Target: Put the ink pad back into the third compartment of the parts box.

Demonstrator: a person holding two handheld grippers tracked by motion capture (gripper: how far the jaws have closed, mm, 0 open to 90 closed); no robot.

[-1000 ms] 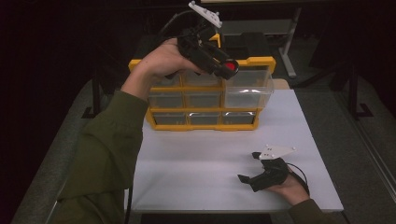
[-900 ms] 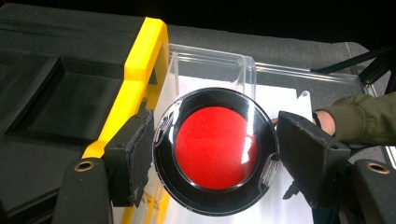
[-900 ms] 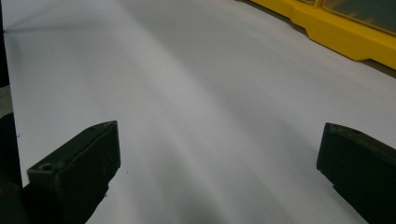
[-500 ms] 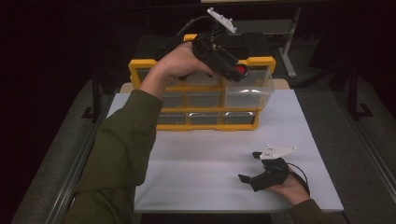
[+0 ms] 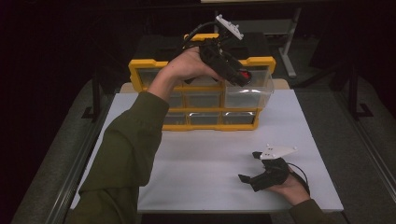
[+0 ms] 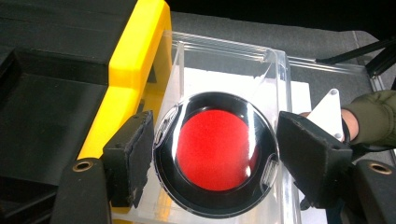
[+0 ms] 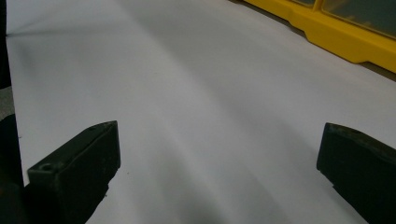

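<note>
Left gripper [image 5: 240,77] raised, right gripper [image 5: 248,167] wide.

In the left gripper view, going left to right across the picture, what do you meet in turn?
Yellow frame of the drawer cabinet → left jaw pad → round black-rimmed red disc → right jaw pad → the other hand's green sleeve.

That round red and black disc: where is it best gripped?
By its black rim, at two opposite edges, coming from above. The disc is round and flat, so the left claw spans its width, one pad per side, over the pulled-out clear drawer.
</note>
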